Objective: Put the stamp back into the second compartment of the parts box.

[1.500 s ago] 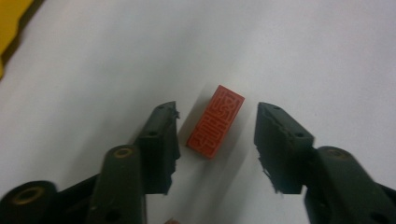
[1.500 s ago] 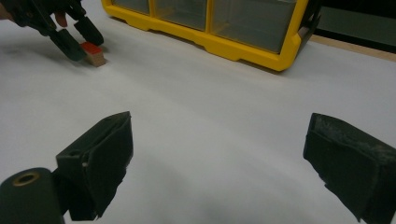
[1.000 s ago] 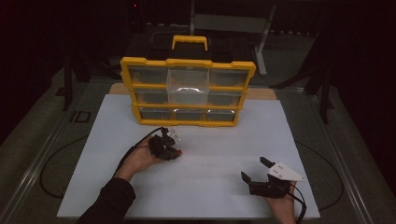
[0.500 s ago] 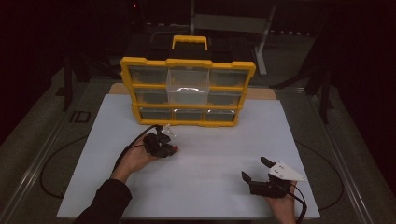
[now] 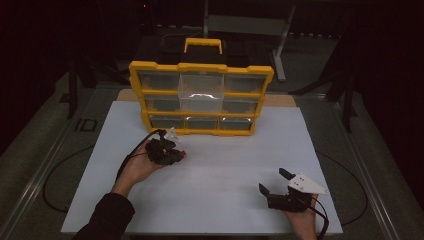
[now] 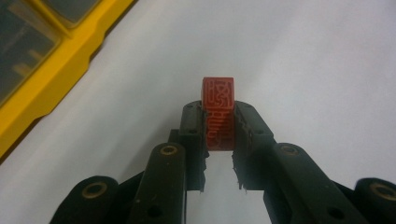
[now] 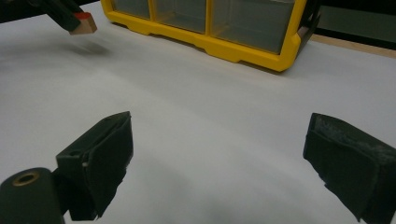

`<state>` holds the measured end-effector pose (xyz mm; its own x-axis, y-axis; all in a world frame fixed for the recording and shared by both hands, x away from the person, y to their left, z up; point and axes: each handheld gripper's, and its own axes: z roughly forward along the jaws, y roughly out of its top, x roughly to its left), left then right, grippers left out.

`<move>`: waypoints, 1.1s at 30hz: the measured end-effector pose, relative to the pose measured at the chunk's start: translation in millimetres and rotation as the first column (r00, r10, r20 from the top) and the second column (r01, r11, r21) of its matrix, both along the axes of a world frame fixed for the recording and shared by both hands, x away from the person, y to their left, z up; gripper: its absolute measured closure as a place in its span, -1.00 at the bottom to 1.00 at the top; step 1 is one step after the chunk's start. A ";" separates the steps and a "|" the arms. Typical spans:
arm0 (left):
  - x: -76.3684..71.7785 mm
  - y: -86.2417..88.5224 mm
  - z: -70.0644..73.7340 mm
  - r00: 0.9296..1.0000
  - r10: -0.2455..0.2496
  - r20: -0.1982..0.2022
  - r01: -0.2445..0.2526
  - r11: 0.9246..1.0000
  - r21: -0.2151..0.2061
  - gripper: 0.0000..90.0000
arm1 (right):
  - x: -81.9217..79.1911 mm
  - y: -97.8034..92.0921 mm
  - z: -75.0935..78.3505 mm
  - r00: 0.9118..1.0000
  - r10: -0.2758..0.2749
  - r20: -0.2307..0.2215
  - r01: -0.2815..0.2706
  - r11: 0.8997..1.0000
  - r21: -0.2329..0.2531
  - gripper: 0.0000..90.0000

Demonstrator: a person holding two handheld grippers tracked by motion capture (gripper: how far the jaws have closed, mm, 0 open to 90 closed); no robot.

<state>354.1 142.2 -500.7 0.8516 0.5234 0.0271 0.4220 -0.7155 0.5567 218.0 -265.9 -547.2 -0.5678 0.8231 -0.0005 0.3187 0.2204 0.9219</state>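
- The red stamp block [image 6: 218, 113] is clamped between the jaws of the left gripper [image 6: 218, 122]. Its carved red face is turned toward the gripper's own camera, and its far end sticks out past the jaw tips.
- In the right gripper view the same block [image 7: 84, 24] shows a red cap on a pale wooden body (it looks like a seal stamp). It hangs clear of the white table top [image 5: 225, 170] with a soft shadow beneath it, so I judge it lifted rather than resting.
- From above, the left gripper [image 5: 170, 150] sits over the left half of the table, near the far edge and just in front of the yellow organizer [image 5: 201, 97]. A small red spot marks the block at its tip.
- The relation that matters: the organizer's bottom row of drawers lies just beyond and slightly to the right of the held block, and the left gripper is much the nearer of the two. The block's long axis runs along the jaws, pointing out from the tip. If the block is meant for a drawer, it is close, but every drawer front looks shut (as far as the dim light lets me tell).
- The right gripper [image 5: 276, 184] rests near the table's near right corner, well apart from both block and organizer. Its jaws stand wide apart [image 7: 219, 163] with nothing between them.
- My guess is that the free right gripper would have to pull a drawer open before the block could go in.
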 end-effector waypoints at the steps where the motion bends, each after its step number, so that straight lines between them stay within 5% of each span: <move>1: 0.0 1.4 0.9 1.000 0.004 0.002 -0.004 1.000 -0.003 0.67 | 0.1 0.0 -0.1 1.000 0.001 -0.001 -0.001 1.000 -0.001 -0.82; 33: -3.0 32.8 38.7 0.997 0.058 0.045 -0.057 0.998 -0.007 0.67 | 0.2 1.5 -0.6 1.000 0.014 -0.006 -0.014 1.000 0.000 -0.81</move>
<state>351.1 174.9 -462.0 0.8181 0.5718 0.0616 0.4369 -0.6875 0.5800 218.2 -264.4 -547.8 -0.5793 0.8151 0.0026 0.3208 0.2251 0.9200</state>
